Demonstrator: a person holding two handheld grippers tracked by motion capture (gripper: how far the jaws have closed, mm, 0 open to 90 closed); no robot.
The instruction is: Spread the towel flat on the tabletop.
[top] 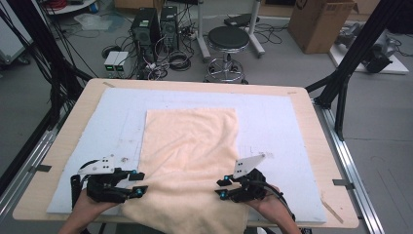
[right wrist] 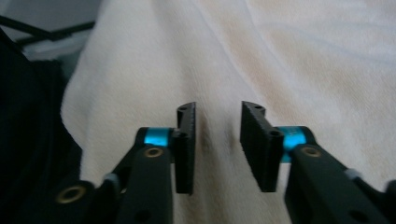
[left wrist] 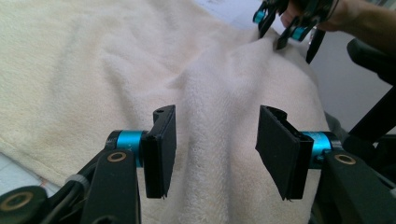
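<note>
Left gripper (left wrist: 212, 149) agape over towel (top: 190, 146); right gripper (right wrist: 217, 144) narrower, empty.

Towel (top: 191, 151) as landmark. Left, right and beyond it: bare blue mat (top: 272, 114), open passage. Towel's near edge hangs over the table (top: 319, 146) front, with both hands close beside it. Stool (top: 228, 40) stands well beyond, off the table.

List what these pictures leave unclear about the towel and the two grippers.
- Towel: its near edge hangs over the table front, cut off by the high view's bottom edge.
- Left gripper: jaws apart; whether the pads touch the cloth is unclear.
- Right gripper: the right gripper view is blurred, so contact is uncertain.
</note>
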